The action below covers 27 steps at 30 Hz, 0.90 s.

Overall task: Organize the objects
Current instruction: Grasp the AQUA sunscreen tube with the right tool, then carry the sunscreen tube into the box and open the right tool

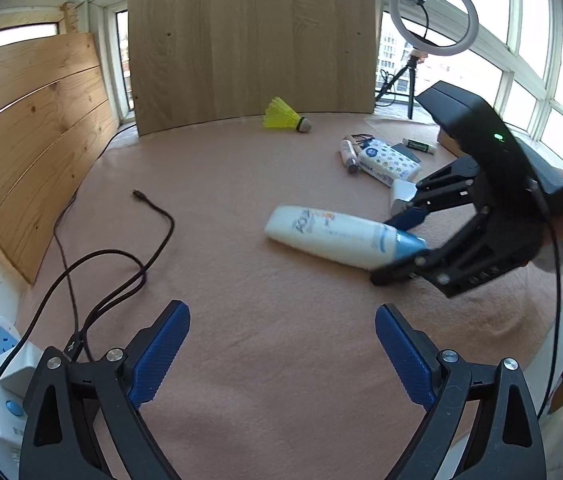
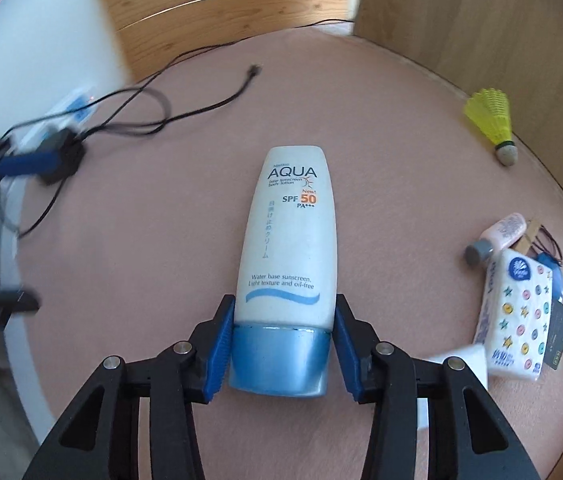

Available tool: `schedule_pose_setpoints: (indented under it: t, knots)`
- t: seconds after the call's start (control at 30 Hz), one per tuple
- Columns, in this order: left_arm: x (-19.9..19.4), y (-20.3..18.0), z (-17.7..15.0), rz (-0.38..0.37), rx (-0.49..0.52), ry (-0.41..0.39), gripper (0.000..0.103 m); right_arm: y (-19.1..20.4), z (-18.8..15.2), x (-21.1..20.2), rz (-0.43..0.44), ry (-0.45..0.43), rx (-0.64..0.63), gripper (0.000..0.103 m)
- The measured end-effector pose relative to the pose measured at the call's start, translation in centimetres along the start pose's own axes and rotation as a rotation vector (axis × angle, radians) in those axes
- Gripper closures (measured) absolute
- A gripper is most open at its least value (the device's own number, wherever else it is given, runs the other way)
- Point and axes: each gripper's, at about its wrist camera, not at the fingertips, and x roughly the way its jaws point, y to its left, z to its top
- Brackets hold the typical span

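A white sunscreen bottle with a blue cap (image 2: 287,248) lies between the blue pads of my right gripper (image 2: 281,320), which is shut on it at the cap end. In the left wrist view the same bottle (image 1: 333,234) is held by the right gripper (image 1: 397,246) just above the pink cloth. My left gripper (image 1: 281,340) is open and empty over the cloth, near the front. A yellow shuttlecock (image 1: 283,115) lies at the back by the wooden board. A tissue pack (image 1: 387,162), a small pink bottle (image 1: 348,155) and a lip balm stick (image 1: 419,146) lie at the right.
A black cable (image 1: 153,248) snakes over the left of the pink cloth (image 1: 241,280) to a white power strip (image 1: 5,380). Wooden boards (image 1: 249,40) stand at the back and left. A ring light on a tripod (image 1: 433,16) stands at the back right by the windows.
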Motion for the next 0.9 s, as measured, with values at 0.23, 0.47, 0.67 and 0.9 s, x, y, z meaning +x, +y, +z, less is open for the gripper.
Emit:
schedule_pose_setpoints:
  t: [0.23, 0.47, 0.67, 0.9]
  knots:
    - [2.3, -7.4, 0.4, -0.198, 0.274, 0.026, 0.007, 1.5, -9.8, -4.5, 0.178, 0.069, -0.309, 0.061]
    - [3.9, -14.4, -0.6, -0.424, 0.497, 0.090, 0.013, 0.4, -14.9, -6.8, 0.251, 0.120, -0.484, 0.061]
    - [5.5, -14.7, -0.7, -0.509, 0.493, 0.161, 0.040, 0.1, -14.9, -6.8, 0.266, 0.130, -0.555, 0.061]
    - [5.9, -14.3, -0.2, -0.538, 0.458, 0.174, 0.042, -0.5, -14.9, -6.9, 0.287, 0.135, -0.521, 0.061]
